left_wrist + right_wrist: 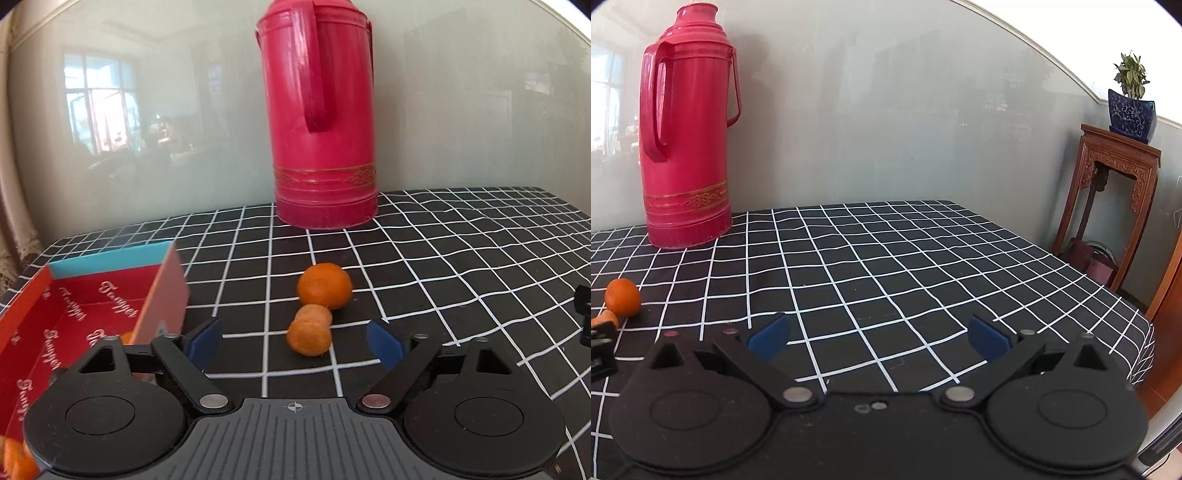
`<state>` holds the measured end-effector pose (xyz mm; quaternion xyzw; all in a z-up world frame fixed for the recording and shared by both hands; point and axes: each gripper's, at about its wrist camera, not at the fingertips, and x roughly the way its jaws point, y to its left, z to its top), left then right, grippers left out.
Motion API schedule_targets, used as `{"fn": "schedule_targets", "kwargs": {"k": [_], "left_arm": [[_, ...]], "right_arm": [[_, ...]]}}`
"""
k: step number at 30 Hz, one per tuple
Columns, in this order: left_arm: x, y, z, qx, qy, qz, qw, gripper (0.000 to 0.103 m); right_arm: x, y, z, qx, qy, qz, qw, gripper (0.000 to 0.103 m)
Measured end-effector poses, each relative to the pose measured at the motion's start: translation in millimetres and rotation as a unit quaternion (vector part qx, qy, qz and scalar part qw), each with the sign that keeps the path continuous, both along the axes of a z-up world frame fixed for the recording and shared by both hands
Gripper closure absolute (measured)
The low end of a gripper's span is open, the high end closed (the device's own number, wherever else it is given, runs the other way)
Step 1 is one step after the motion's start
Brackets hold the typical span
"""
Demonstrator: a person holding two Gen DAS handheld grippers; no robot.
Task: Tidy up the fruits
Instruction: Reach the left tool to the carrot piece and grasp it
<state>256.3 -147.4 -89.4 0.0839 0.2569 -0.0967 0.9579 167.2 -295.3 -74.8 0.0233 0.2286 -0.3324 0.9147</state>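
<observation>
Left tool: the left tool [294, 341] has its two blue fingers wide apart and holds nothing. It hangs low over the worktop, and the near orange sits between the finger tips, a little ahead of them.
Right tool: the right tool [879, 338] is spread wide too, with nothing in it. Only checked cloth lies in front of it.
Near orange: a small orange [309, 334] lies on the cloth, touching the one behind it.
Far orange: a rounder orange [324, 285] sits just behind, nearer the flask.
Box: a red box [74, 314] with a blue edge stands open at the left, just beside the left tool. Bits of orange fruit [16, 458] show inside it, low down.
Worktop: the worktop [905, 258] has a black cloth with white lines.
Flask: a tall red flask [321, 110] stands at the back by the wall.
Far corner: a plant in a blue pot [1132, 110] sits on a wooden stand [1108, 199].
</observation>
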Motion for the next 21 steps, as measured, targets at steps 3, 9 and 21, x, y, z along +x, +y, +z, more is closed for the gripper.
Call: {"fn": "schedule_targets", "kwargs": {"k": [3,9,21], "left_arm": [[8.7,-6.4,-3.4,0.003,0.004,-0.006,1.0000,0.022],[21.5,-11.4,-12.7,0.000,0.036,-0.012,0.9993,0.045],[24.6,-13.9,-14.5,-0.001,0.041,-0.014,0.9991,0.059]], "right_arm": [[1.5,0.7,-0.4,-0.001,0.001,-0.002,1.000,0.006],[0.2,-0.8,1.1,0.004,-0.004,0.001,1.000,0.006],[-1.0,-1.0,1.4,0.009,-0.007,0.005,1.000,0.006]]}}
